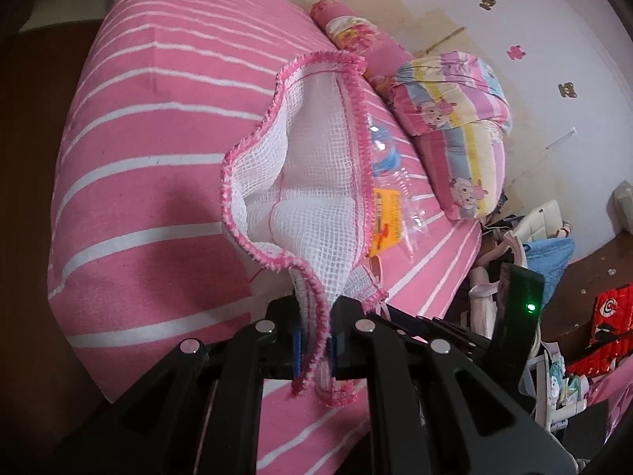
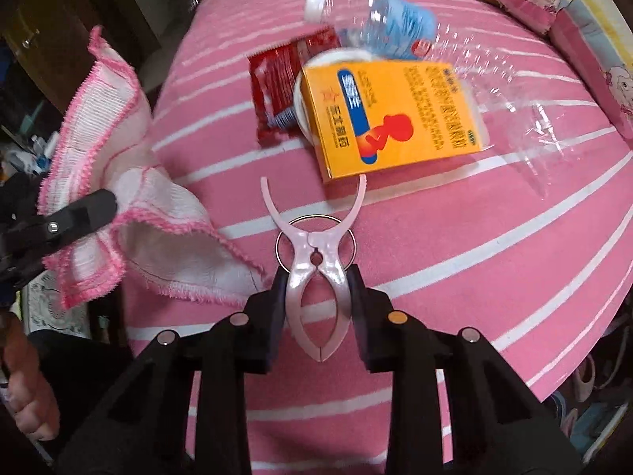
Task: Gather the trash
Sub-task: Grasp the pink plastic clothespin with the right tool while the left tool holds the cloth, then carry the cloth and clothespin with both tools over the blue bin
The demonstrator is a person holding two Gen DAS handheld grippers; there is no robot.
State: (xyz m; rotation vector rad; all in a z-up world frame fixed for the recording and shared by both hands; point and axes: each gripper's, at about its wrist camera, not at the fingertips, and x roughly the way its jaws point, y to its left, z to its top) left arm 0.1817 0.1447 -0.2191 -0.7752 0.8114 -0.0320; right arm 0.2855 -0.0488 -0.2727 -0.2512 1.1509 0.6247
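My left gripper is shut on a white mesh cloth bag with pink trim, holding it up over the pink striped bed; the bag also shows at the left of the right wrist view. My right gripper is shut on a pale pink plastic clip tong, whose jaws are spread open toward the trash. On the bed lie an orange box, a red wrapper, a white lid under the box and a crushed clear plastic bottle. The box and bottle peek out behind the bag.
The pink striped bed fills both views. Patterned pillows lie along the wall side. Clear plastic wrap lies right of the box. Clutter and a red bag stand on the floor beyond the bed's edge.
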